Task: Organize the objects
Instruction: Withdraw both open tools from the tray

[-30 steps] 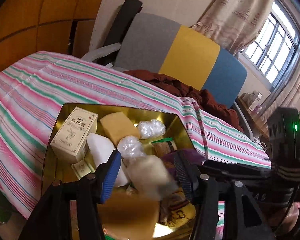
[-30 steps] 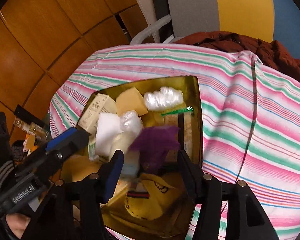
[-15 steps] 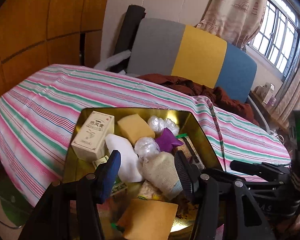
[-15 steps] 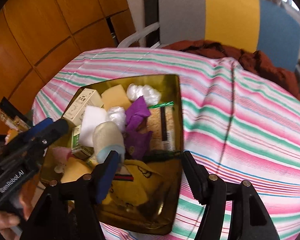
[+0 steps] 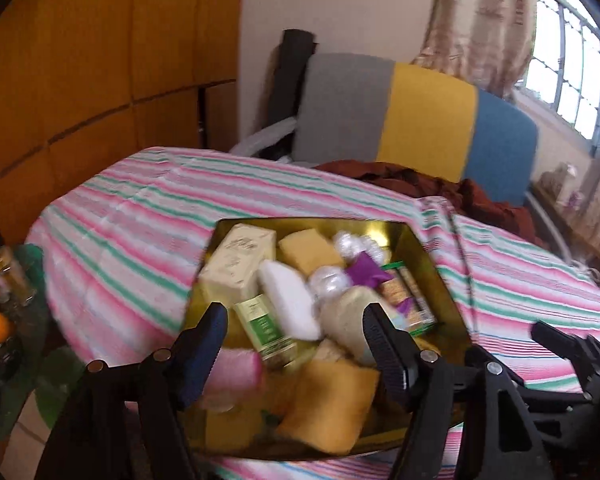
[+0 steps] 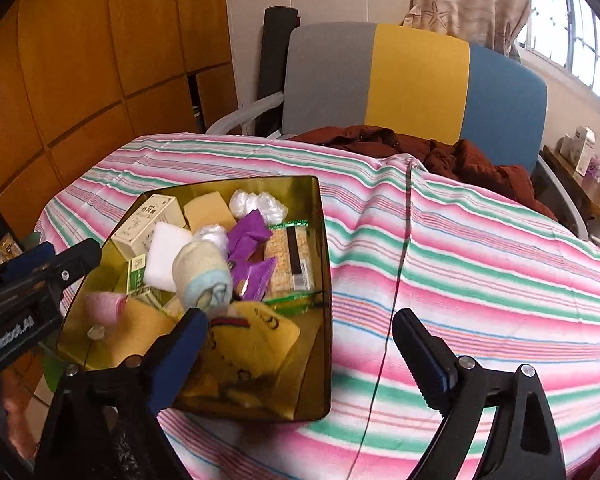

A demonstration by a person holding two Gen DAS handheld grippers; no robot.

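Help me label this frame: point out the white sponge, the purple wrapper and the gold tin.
white sponge [image 6: 165, 255], right wrist view, centre of its top face
purple wrapper [image 6: 249, 234], right wrist view, upper fold
gold tin [image 6: 318, 384], right wrist view, near corner wall

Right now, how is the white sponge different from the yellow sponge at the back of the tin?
Colour: the white sponge is plain white; the yellow sponge is pale yellow.
Place: the white sponge lies nearer the grippers, beside the rolled sock; the yellow sponge sits farther back, between the cream box and a clear plastic bundle.
Shared: both are soft-looking blocks inside the gold tin, and neither is gripped.
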